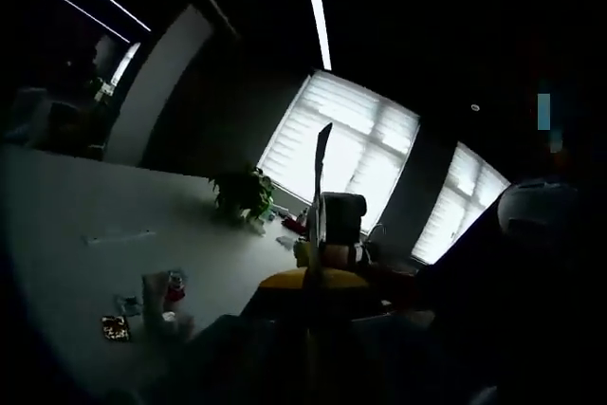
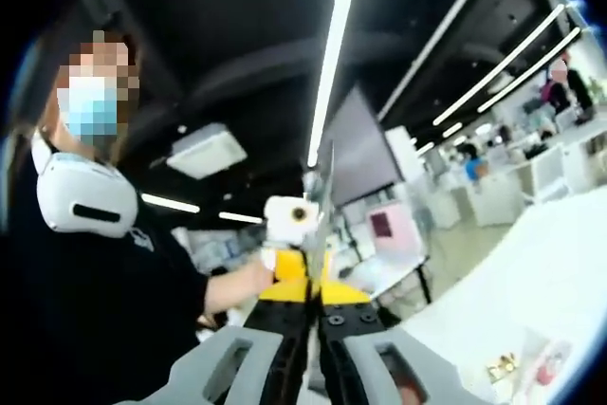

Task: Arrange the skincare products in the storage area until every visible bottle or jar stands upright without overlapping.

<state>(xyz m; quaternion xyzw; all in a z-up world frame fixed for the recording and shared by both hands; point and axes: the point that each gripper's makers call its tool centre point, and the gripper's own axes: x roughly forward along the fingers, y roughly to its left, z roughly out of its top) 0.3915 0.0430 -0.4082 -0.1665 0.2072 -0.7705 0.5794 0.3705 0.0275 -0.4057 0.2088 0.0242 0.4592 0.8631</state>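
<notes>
Both views tilt upward over the white table [image 1: 66,225], facing ceiling lights [image 2: 332,45].

We take the white table [image 1: 85,225] as our landmark in the left gripper view. A leafy green potted plant [image 1: 243,193] stands on its far side, with bright blinded windows [image 1: 349,144] behind it, and a ceiling light strip [image 1: 316,7] runs overhead. In the right gripper view a person in dark clothes [image 2: 85,282] stands left of another white table [image 2: 531,272]; a long ceiling light [image 2: 334,45] runs above it.
</notes>
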